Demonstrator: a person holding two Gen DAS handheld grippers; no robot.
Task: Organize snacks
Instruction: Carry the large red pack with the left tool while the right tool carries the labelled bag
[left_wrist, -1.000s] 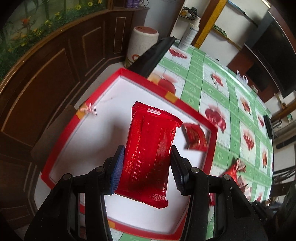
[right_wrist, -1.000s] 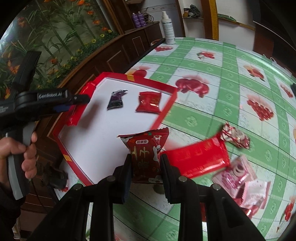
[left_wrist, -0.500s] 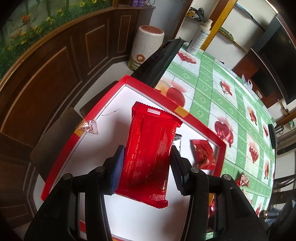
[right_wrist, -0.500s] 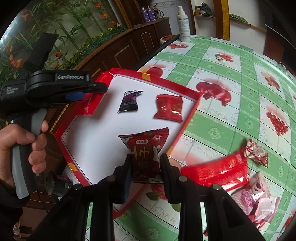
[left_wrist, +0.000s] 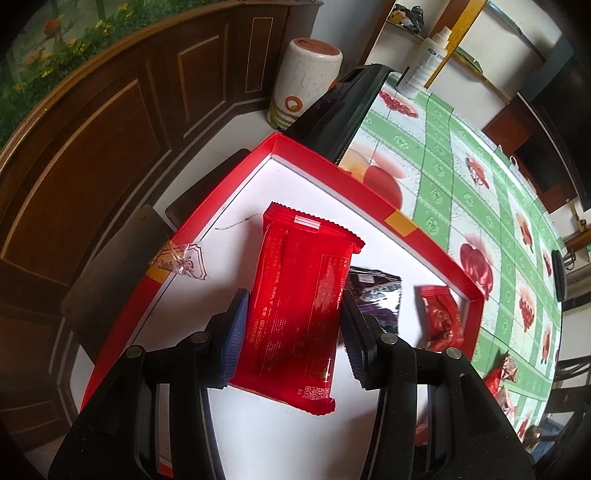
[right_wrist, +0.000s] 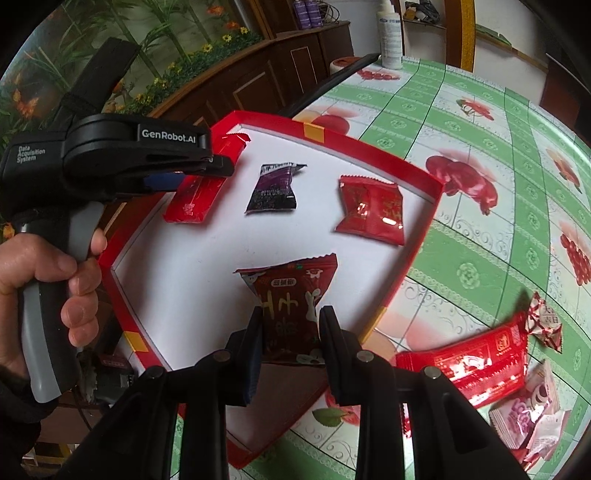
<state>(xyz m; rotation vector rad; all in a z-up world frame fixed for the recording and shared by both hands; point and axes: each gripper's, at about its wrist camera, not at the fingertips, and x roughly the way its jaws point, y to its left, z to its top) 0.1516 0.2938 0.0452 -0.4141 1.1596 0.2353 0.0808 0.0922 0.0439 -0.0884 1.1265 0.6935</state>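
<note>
Left gripper (left_wrist: 291, 332) clamps long red packet (left_wrist: 299, 314) by its sides over red tray (left_wrist: 436, 236), long axis pointing fwd along fingers; right gripper (right_wrist: 290, 332) grips dark-red snack (right_wrist: 290, 310) upright.

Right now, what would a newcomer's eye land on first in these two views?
The big red packet clamped in the left tongs above the red-rimmed white tray. Then the dark red snack pinched in the right tongs over the tray's near edge, with two loose packets lying inside.

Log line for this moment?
left gripper: shut on long red packet | right gripper: shut on dark red snack | both over red tray
</note>
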